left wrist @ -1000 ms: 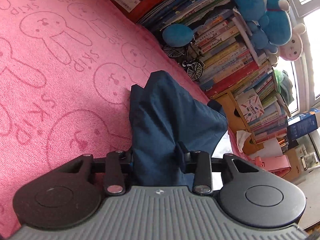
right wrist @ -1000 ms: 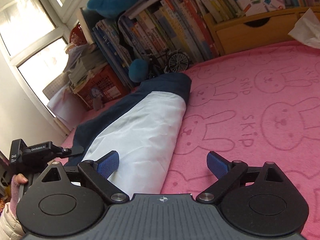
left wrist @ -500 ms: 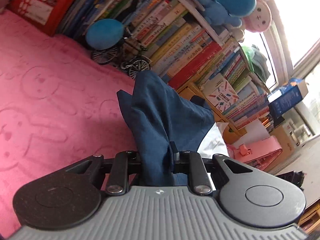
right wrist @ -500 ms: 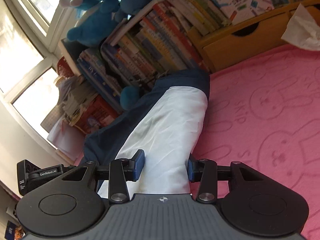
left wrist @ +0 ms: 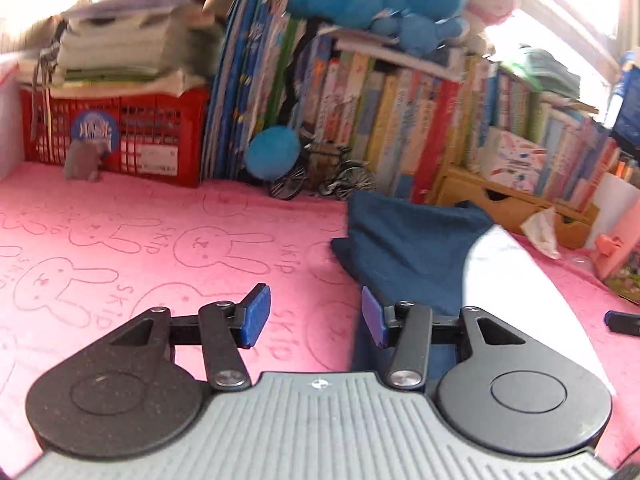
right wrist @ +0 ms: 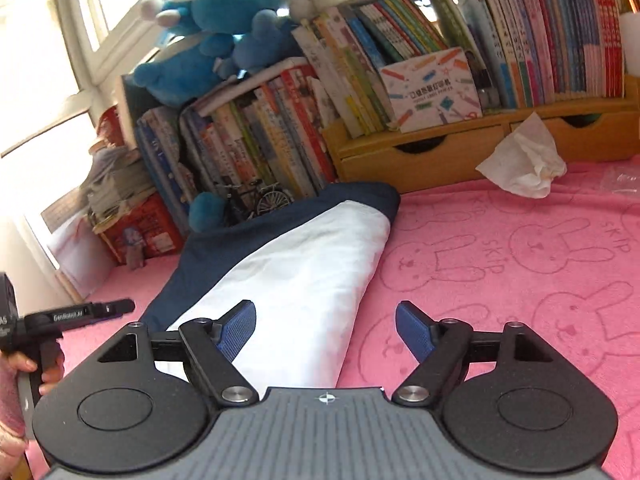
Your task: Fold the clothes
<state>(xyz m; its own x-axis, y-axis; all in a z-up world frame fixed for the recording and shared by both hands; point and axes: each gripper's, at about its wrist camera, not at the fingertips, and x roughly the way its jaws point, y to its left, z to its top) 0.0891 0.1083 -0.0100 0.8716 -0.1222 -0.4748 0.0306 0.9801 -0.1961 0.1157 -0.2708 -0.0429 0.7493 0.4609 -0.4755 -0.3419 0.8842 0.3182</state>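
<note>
navy and white garment (right wrist: 288,272) folded into a long strip on the pink bunny-print blanket (right wrist: 520,280), centre frame.
both jaws are opening, empty: left hand-held gripper (left wrist: 312,314) half apart, right hand-held gripper (right wrist: 326,326) wide; released, the loose fold may spring open.

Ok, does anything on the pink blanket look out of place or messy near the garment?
A crumpled white tissue lies loose on the pink blanket in front of the wooden drawer unit, off to the side of the navy-and-white garment. Otherwise nothing stands out.
</note>
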